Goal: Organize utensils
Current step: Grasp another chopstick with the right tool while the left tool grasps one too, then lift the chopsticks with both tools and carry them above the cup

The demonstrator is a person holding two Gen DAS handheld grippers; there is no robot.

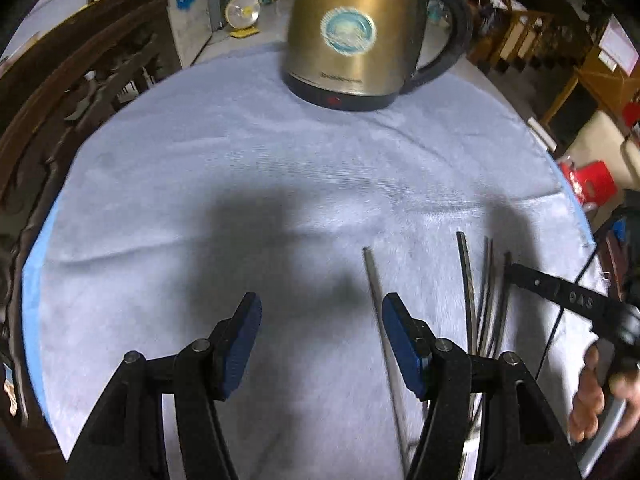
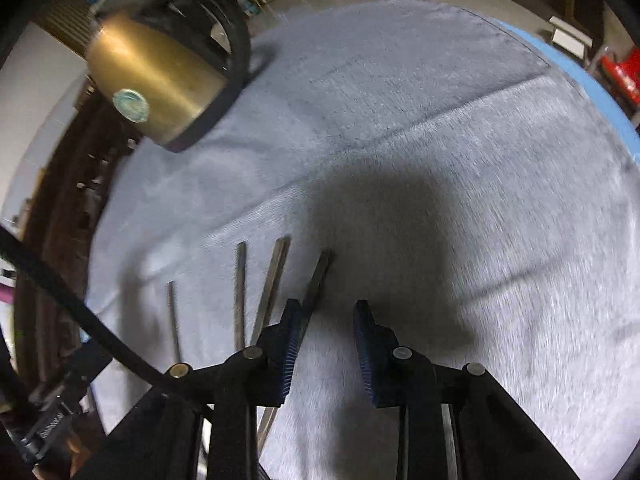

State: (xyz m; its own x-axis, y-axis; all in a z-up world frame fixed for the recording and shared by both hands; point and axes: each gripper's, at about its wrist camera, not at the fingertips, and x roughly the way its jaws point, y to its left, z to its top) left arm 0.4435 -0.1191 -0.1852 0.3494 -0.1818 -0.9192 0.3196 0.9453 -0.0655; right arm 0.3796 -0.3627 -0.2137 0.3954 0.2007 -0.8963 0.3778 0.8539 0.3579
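Chopsticks (image 2: pixel 276 280) lie fanned on grey cloth (image 2: pixel 440 120) near kettle (image 2: pixel 156 80); left gripper (image 1: pixel 322 344) and right gripper (image 2: pixel 326 344) both unclenched, empty.

A round table covered by a pale blue cloth (image 1: pixel 248 168) carries a brass-coloured electric kettle (image 1: pixel 352 40) at its far side, well ahead of the left gripper (image 1: pixel 322 344). Four thin metal chopsticks (image 2: pixel 240 292) lie on the cloth between the two grippers, fanning slightly apart.
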